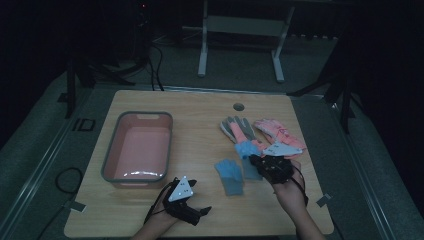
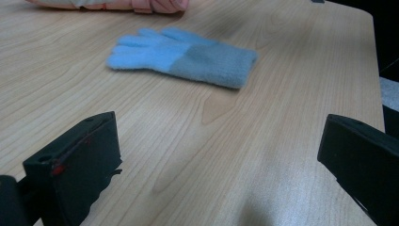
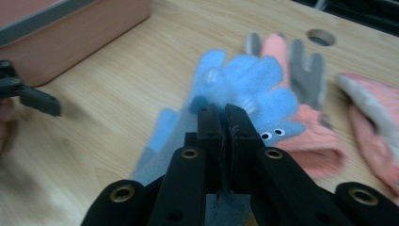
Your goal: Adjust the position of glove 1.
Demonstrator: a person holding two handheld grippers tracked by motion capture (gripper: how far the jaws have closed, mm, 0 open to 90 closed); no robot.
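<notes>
Table (image 1: 200,125) | pink tub (image 1: 137,147) empty; right gripper (image 1: 261,162) pinches blue glove (image 3: 244,82); left gripper (image 1: 200,212) wide

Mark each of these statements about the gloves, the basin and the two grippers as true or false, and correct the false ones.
1. The right gripper has its jaws closed on a fuzzy blue knit glove. True.
2. The left gripper grips the other blue glove with a grey cuff. False: its jaws stand wide open above bare wood, and that glove lies flat farther off.
3. The pink plastic basin with a grey rim holds a glove. False: it is empty.
4. A pink and grey glove lies on the wooden table, beyond the right gripper. True.
5. The basin sits at the right end of the table. False: it is on the left side.
</notes>
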